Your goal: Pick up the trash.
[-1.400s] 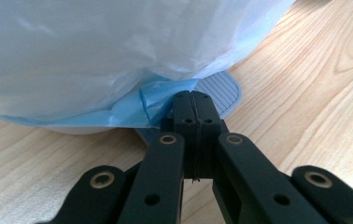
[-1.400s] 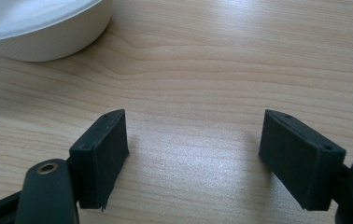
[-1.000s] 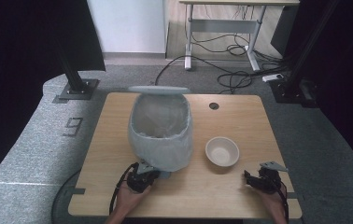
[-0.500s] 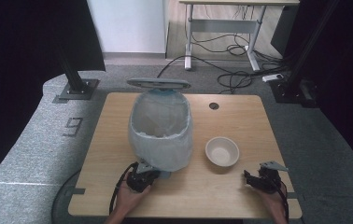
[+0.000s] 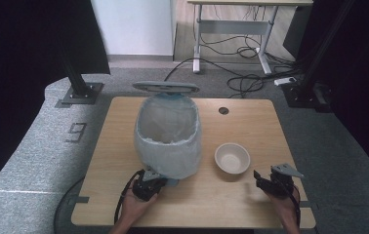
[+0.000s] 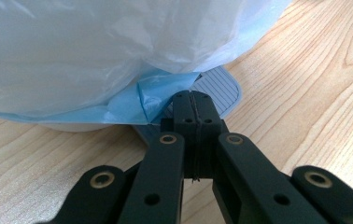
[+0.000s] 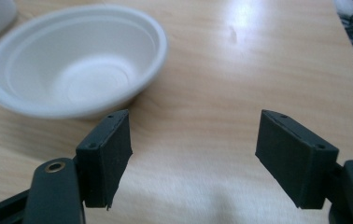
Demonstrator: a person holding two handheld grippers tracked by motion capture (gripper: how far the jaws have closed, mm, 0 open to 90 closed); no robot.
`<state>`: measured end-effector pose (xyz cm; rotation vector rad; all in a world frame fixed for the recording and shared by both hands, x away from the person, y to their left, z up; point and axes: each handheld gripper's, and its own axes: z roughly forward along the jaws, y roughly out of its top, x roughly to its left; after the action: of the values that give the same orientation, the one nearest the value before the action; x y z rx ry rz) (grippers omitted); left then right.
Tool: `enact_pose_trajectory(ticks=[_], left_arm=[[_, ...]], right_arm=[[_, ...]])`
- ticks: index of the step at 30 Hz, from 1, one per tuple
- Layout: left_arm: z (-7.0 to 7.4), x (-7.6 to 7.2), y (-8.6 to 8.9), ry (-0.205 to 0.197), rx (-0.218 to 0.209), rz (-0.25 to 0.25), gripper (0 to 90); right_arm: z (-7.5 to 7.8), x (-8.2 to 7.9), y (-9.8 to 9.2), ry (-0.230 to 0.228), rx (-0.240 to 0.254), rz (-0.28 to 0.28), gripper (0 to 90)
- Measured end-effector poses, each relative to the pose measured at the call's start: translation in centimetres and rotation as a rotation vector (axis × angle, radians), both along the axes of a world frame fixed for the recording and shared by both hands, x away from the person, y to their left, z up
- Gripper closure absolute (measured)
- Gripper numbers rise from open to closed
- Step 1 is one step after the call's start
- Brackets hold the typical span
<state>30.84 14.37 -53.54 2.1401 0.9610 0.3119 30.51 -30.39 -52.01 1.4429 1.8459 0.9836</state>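
Pedal bin [image 5: 169, 136], lined with a pale plastic bag [image 5: 165, 122] and with its lid [image 5: 165, 87] raised at the back, stood on the middle of the wooden table [image 5: 251, 195] in the high view. At its near foot the left gripper [image 5: 148, 184] sat against the base, jaws pressed together. A white bowl [image 5: 232, 158] lay just right of the bin, apart from it. The right gripper [image 5: 269, 182] was near the table's front right edge, close to the bowl without touching it.

In the left gripper view, the left gripper [image 6: 194, 109] had its jaws shut tight, tips resting on the ribbed pedal [image 6: 219, 88] that jutted from under the bin, beside a fold of blue liner [image 6: 153, 95]. The bag [image 6: 109, 42] bulged overhead.

In the right gripper view, the right gripper [image 7: 195, 154] held its jaws spread wide over bare wood, nothing between them, having just been closing a little. The bowl [image 7: 74, 60] sat empty beyond the left-hand pad, just clear of it.
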Motion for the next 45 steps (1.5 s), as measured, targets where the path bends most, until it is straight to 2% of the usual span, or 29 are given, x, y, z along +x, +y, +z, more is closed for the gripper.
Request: enact_pose_trajectory(ticks=[2,11,21,25,30,32,40,43,45], left_arm=[[0.0,0.0,0.0,0.002,-0.002,0.000,90.0],[0.0,0.0,0.0,0.002,-0.002,0.000,90.0],[0.0,0.1,0.0,0.005,-0.003,-0.003,90.0],[0.0,0.1,0.1,0.005,-0.003,-0.004,90.0],[0.0,0.1,0.1,0.006,-0.005,-0.006,90.0],[0.0,0.1,0.1,0.005,-0.003,-0.006,90.0],[0.0,0.1,0.1,0.009,-0.005,-0.010,90.0],[0.0,0.1,0.1,0.009,-0.005,-0.010,90.0],[0.0,0.1,0.1,0.009,-0.005,-0.010,90.0]], right_arm=[[0.8,0.4,0.3,-0.014,0.017,0.015,26.2],[1.6,2.0,1.2,-0.025,0.028,0.032,28.6],[0.6,4.9,2.2,0.034,0.069,0.028,38.2],[0.3,5.6,2.6,0.049,0.058,0.026,39.7],[-0.2,5.8,2.9,0.071,0.043,0.026,46.2],[-0.3,5.8,2.9,0.083,0.054,0.034,51.7],[-0.6,5.7,2.8,0.105,0.067,0.041,62.8],[-0.7,5.7,2.7,0.120,0.072,0.040,70.2],[-0.8,5.8,2.6,0.125,0.080,0.040,71.2]])
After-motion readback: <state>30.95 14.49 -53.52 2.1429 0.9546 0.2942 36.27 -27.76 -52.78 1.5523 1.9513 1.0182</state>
